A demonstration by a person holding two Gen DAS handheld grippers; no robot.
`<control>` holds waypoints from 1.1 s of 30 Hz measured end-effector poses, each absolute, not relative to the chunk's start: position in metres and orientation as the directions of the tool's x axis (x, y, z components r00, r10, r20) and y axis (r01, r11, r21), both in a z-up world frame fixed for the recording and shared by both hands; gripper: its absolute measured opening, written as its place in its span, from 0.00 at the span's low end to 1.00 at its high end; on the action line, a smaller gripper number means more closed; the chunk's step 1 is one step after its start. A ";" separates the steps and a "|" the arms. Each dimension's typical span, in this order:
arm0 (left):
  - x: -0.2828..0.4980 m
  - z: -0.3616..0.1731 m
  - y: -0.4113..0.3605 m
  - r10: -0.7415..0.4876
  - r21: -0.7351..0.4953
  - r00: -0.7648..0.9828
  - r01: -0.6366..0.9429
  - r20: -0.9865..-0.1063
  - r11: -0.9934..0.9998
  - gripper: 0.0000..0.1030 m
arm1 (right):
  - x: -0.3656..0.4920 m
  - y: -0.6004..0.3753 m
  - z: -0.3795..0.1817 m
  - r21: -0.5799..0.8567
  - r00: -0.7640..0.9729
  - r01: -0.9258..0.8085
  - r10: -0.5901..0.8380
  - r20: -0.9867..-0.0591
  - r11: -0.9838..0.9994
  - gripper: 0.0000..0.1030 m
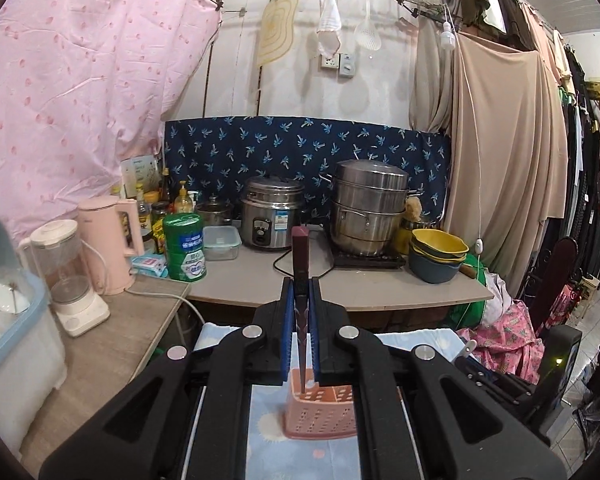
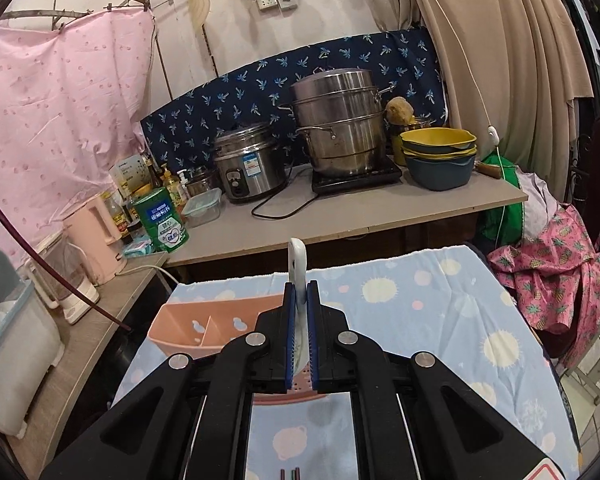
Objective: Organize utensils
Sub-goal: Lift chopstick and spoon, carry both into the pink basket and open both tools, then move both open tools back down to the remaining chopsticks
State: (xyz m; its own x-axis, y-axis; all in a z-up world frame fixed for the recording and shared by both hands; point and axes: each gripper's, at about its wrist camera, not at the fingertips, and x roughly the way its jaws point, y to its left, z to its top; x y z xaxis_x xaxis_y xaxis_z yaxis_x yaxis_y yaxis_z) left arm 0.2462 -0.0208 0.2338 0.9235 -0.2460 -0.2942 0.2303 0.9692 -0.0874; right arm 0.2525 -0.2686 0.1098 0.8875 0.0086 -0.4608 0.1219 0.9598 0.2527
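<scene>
We have the left gripper [image 1: 301,286] clamped tight on a dark chopstick [image 1: 300,256], its square maroon end sticking up past the blue pads and its thin tip pointing down over the pink basket [image 1: 320,416]. That basket sits on the blue patterned cloth [image 1: 268,440] right under us, its side full of little slots.

On the other side, we see the right gripper [image 2: 301,292] squeezed shut on a white spoon [image 2: 297,258], the handle poking up between the pads. Below it is the same pink basket [image 2: 188,328], and from here we can make out a divider splitting it into compartments; they look empty as far as we can see. A long dark chopstick [image 2: 60,276] crosses the left edge of this view, above the basket's left end.

Behind it all, the counter [image 2: 340,216] carries a rice cooker [image 2: 248,164], a stacked steel steamer [image 2: 340,120] and a pile of bowls [image 2: 440,156].
</scene>
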 end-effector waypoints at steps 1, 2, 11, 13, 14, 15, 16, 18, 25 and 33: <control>0.252 0.232 -0.024 -0.247 -0.088 0.922 0.231 -0.298 0.969 0.07 | 0.259 -0.269 0.109 0.252 0.885 0.121 0.011 -0.465 0.960 0.05; 0.258 0.229 -0.028 -0.249 -0.086 0.919 0.234 -0.306 0.969 0.07 | 0.266 -0.268 0.108 0.249 0.882 0.119 0.013 -0.470 0.961 0.05; 0.295 0.187 -0.044 -0.248 -0.079 0.885 0.236 -0.393 0.968 0.07 | 0.303 -0.270 0.076 0.236 0.843 0.130 0.018 -0.537 0.963 0.05; 0.300 0.179 -0.045 -0.247 -0.082 0.879 0.234 -0.408 0.969 0.07 | 0.306 -0.270 0.070 0.232 0.838 0.133 0.016 -0.545 0.964 0.05; 0.302 0.176 -0.044 -0.247 -0.084 0.876 0.233 -0.414 0.969 0.07 | 0.309 -0.269 0.067 0.230 0.836 0.134 0.015 -0.549 0.964 0.05; 0.303 0.173 -0.044 -0.246 -0.086 0.873 0.232 -0.420 0.969 0.07 | 0.310 -0.269 0.065 0.229 0.834 0.135 0.014 -0.551 0.964 0.05; 0.304 0.171 -0.043 -0.247 -0.088 0.871 0.232 -0.424 0.969 0.07 | 0.312 -0.268 0.062 0.227 0.832 0.135 0.015 -0.555 0.964 0.05; 0.305 0.167 -0.041 -0.248 -0.093 0.867 0.231 -0.432 0.969 0.07 | 0.316 -0.266 0.058 0.222 0.827 0.134 0.015 -0.563 0.966 0.05; 0.302 0.158 -0.039 -0.235 -0.094 0.856 0.216 -0.460 0.972 0.08 | 0.308 -0.259 0.053 0.211 0.831 0.130 0.010 -0.556 0.969 0.18; 0.287 0.155 -0.029 -0.232 -0.121 0.849 0.198 -0.475 0.973 0.26 | 0.276 -0.261 0.060 0.246 0.840 0.132 0.024 -0.542 0.960 0.21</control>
